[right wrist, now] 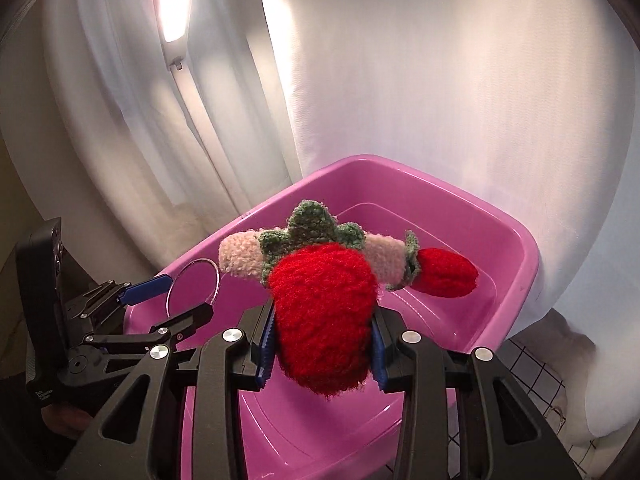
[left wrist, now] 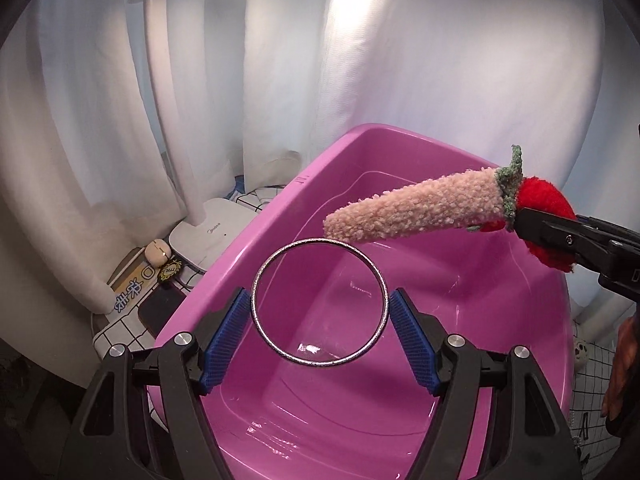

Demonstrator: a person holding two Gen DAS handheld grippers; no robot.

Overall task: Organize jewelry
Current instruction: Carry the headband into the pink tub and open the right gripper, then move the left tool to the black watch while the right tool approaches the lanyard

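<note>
My left gripper is shut on a silver bangle, holding it by its sides above a pink plastic basin. The bangle also shows in the right wrist view, held by the left gripper. My right gripper is shut on a fluffy strawberry hair band, gripping one red strawberry; its pink fuzzy band and second strawberry stick out over the basin. In the left wrist view the hair band reaches in from the right, held by the right gripper.
A white desk lamp stands left of the basin on a grid-patterned cloth, with a small beige case, a dark badge and a black pad beside it. White curtains hang behind. The basin holds nothing inside.
</note>
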